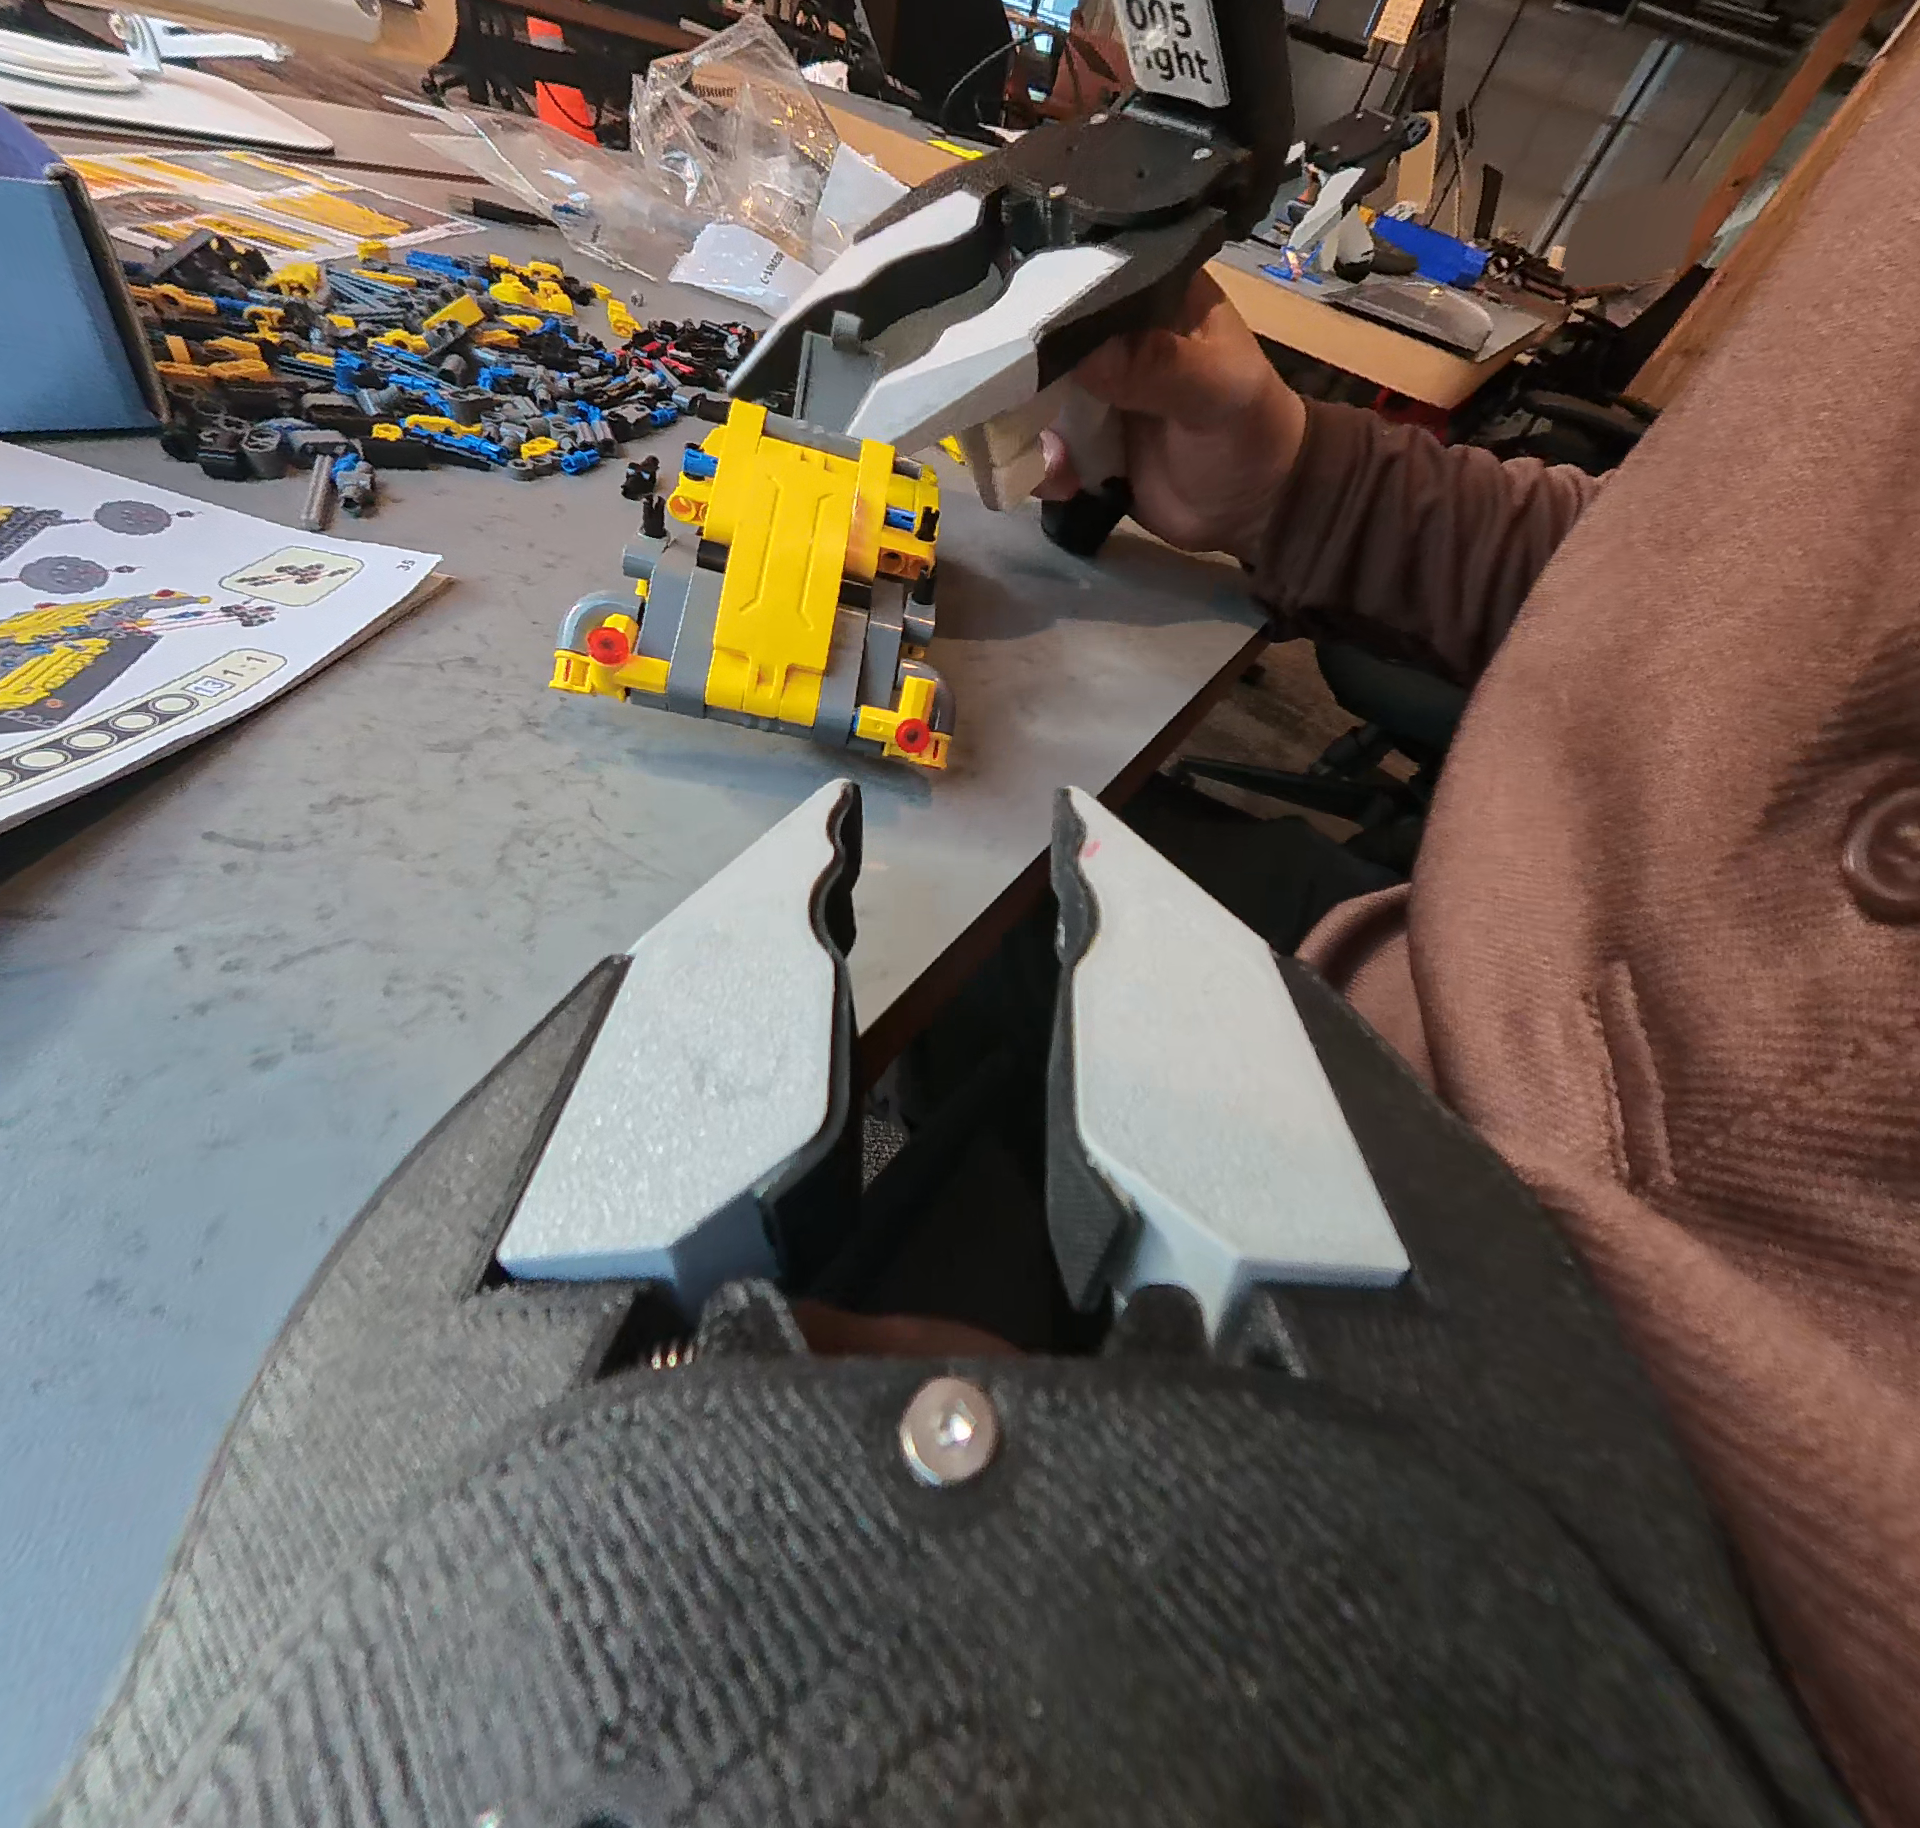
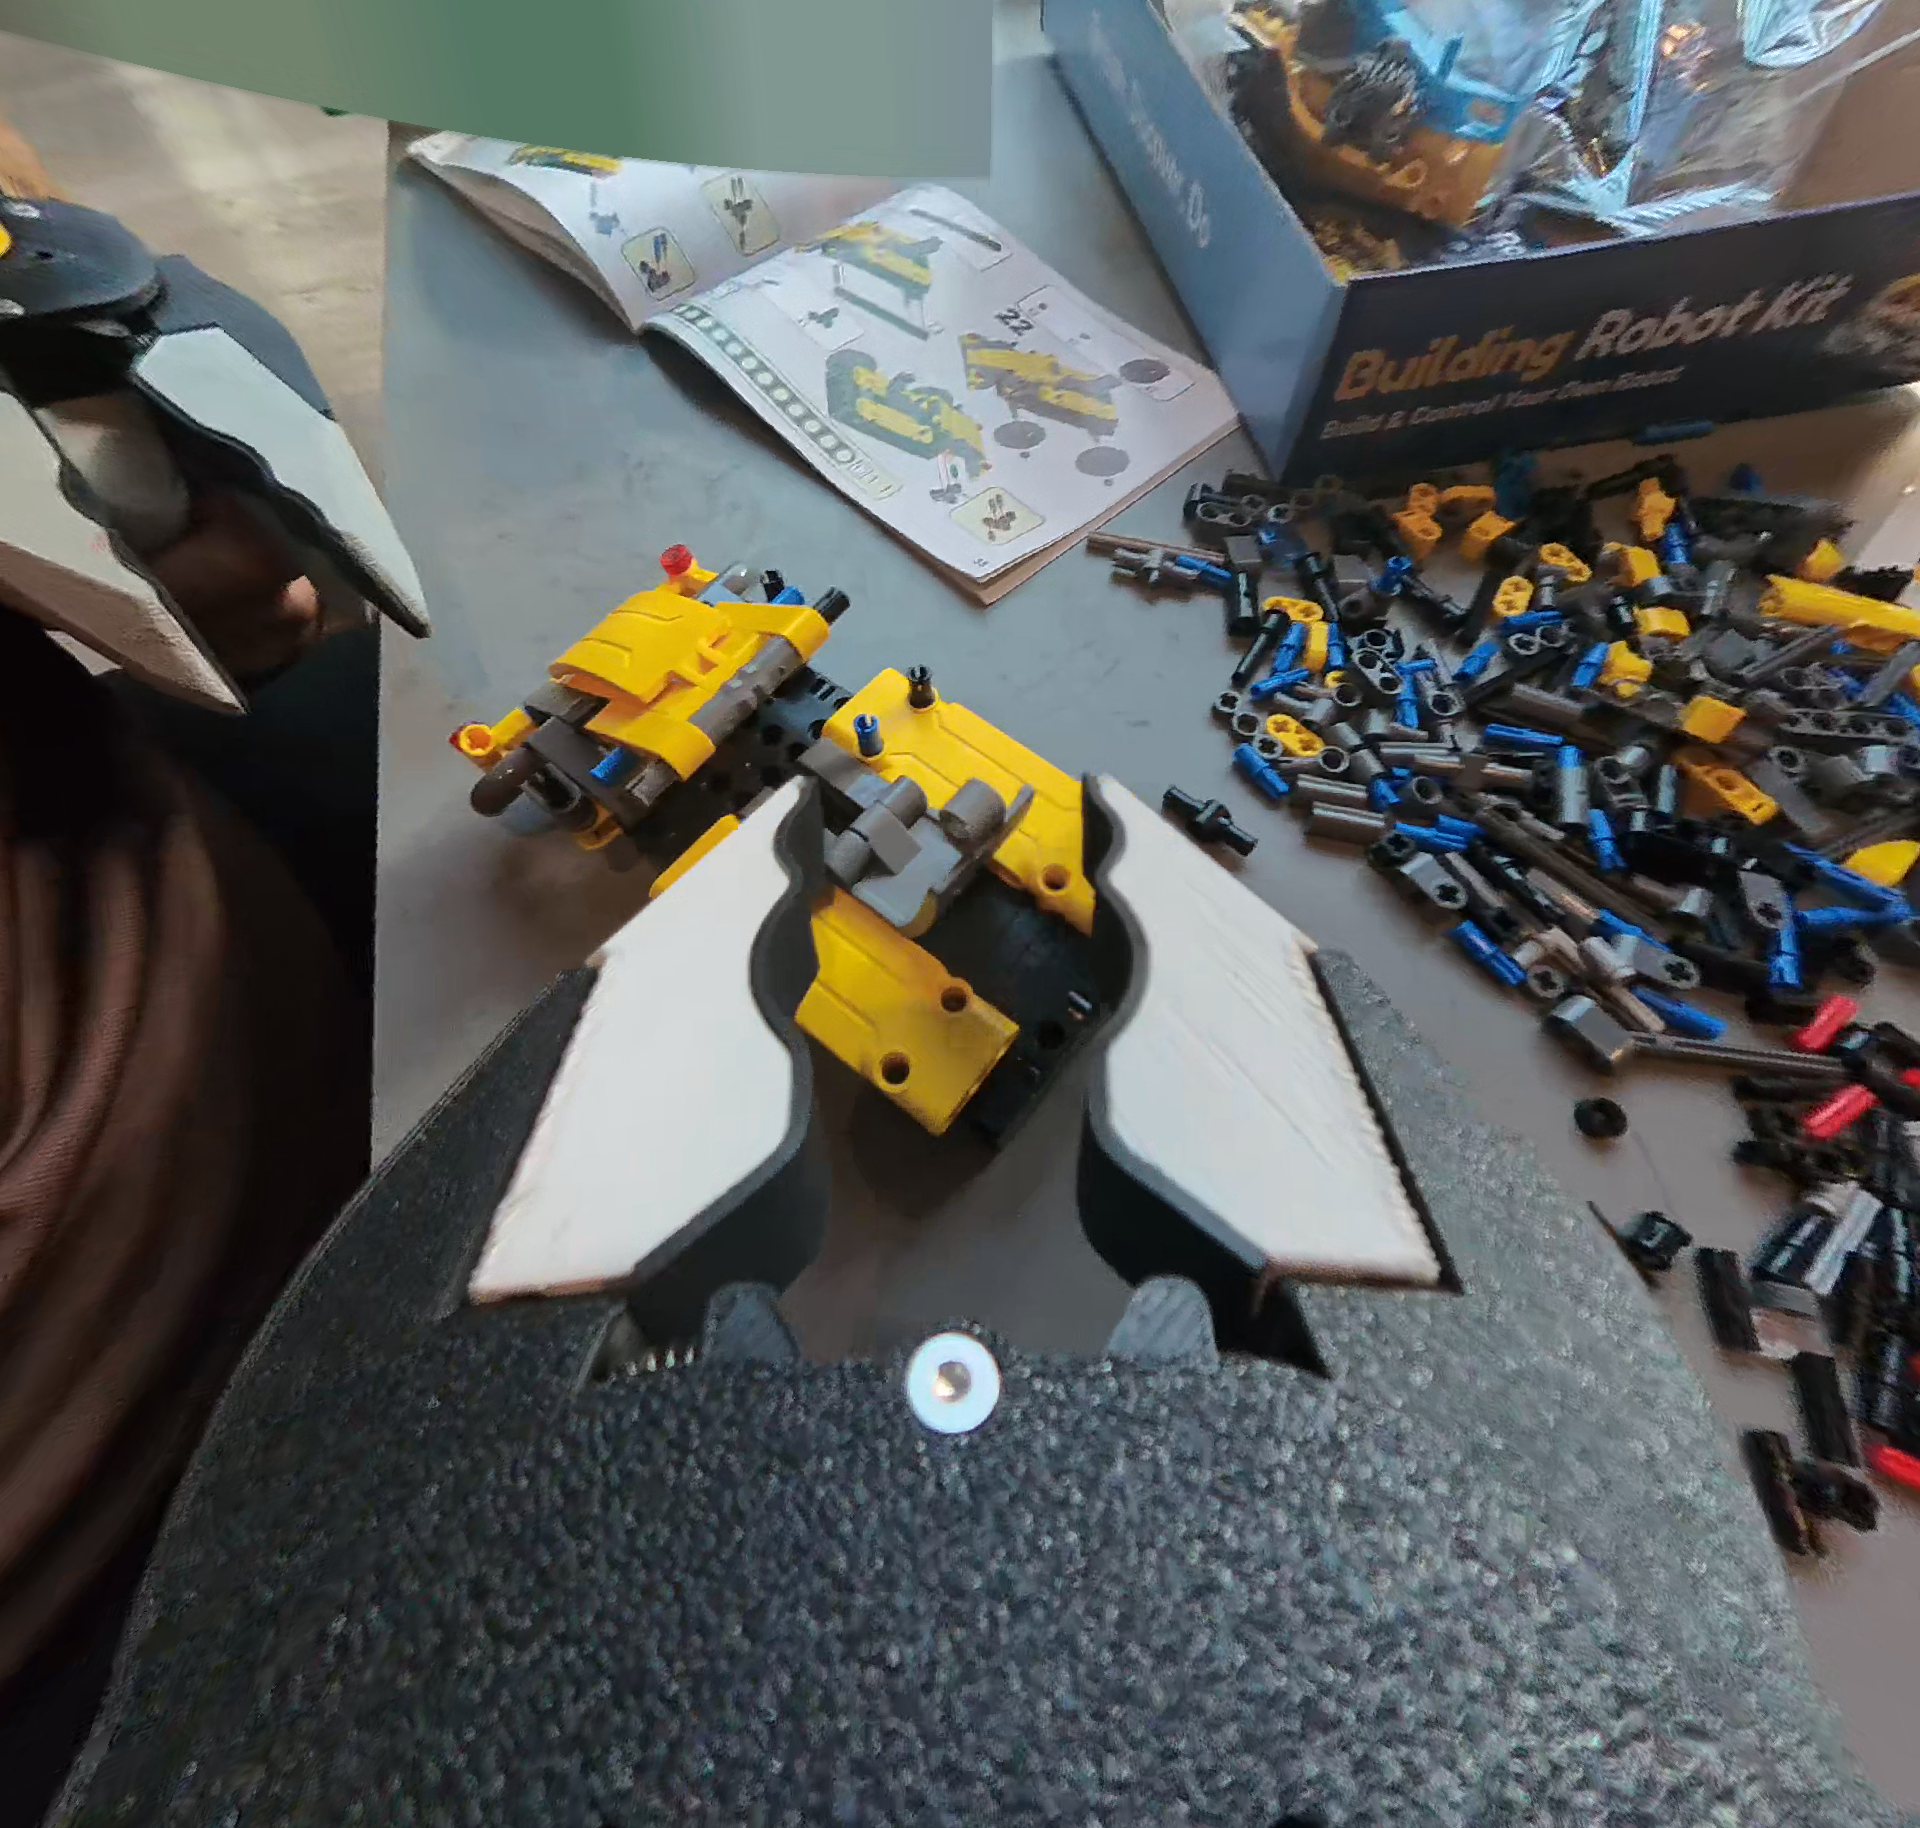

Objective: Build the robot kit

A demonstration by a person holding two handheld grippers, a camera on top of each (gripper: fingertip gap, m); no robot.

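Observation:
A yellow and grey brick-built vehicle model (image 1: 779,583) lies on the grey table (image 1: 364,895). My right gripper (image 2: 945,791) is open, its jaws on either side of a grey hinged part (image 2: 904,843) standing up at one end of the model (image 2: 675,677). I see no contact with either finger. In the left wrist view this gripper (image 1: 800,407) reaches down from the upper right, held by a hand (image 1: 1174,407). My left gripper (image 1: 961,822) is open and empty, hovering near the table's edge, short of the model. It also shows in the right wrist view (image 2: 327,666).
A pile of loose blue, black, yellow and grey parts (image 2: 1558,739) lies beside the model. An open instruction booklet (image 2: 914,365) and a blue kit box (image 2: 1558,344) with bagged parts lie beyond it. Clear plastic bags (image 1: 727,137) lie further back. A brown-sleeved person (image 1: 1662,843) is close on the right.

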